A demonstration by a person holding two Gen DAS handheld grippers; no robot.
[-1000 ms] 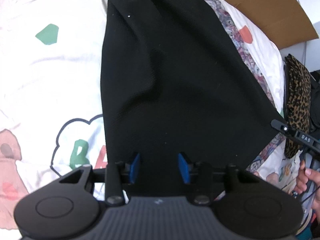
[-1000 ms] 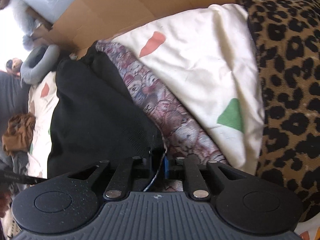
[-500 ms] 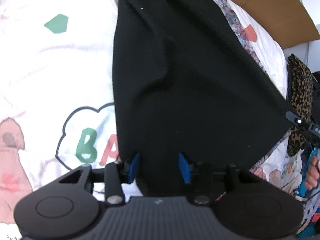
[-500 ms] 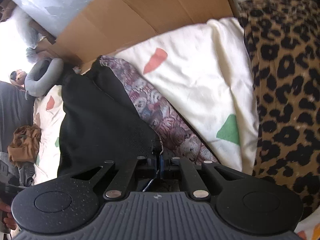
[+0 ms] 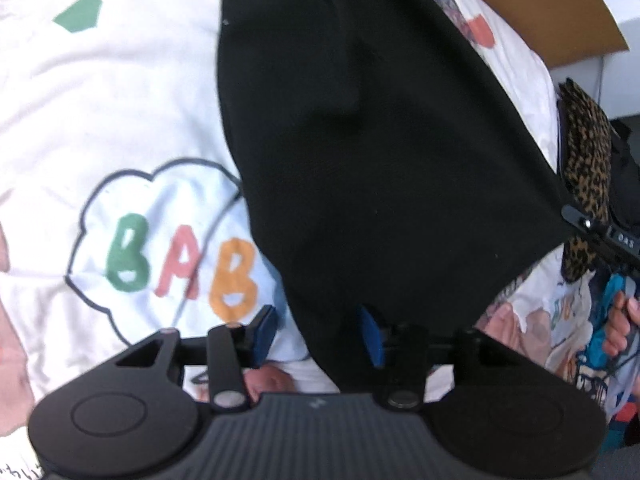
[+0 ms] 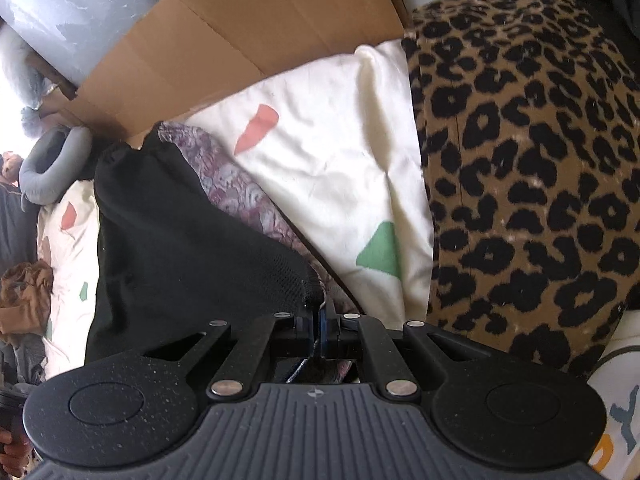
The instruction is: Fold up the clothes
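1. Black knit fabric, the black garment (image 5: 380, 128), lies spread over a cartoon-print bed sheet (image 5: 120, 120), one corner lifted at the near right.
2. Right gripper (image 6: 322, 322) is clamped tight on that corner, the cloth bunched between its blue pads.
3. Left gripper (image 5: 316, 330) hangs over the garment's near edge, its jaws parting; the cloth runs between the pads, but neither pad visibly presses on it.
4. Beside the garment sit a patterned cloth (image 6: 240, 200), a leopard-print cushion (image 6: 520, 160) and a cardboard sheet (image 6: 240, 40).
5. Risk: with only one corner held, a pull could drag the garment askew across the sheet and wrinkle it instead of folding it.
6. Risk: the thin pinch may slip under tension, dropping the corner.
7. Risk: the left gripper could close on the sheet along with the garment.
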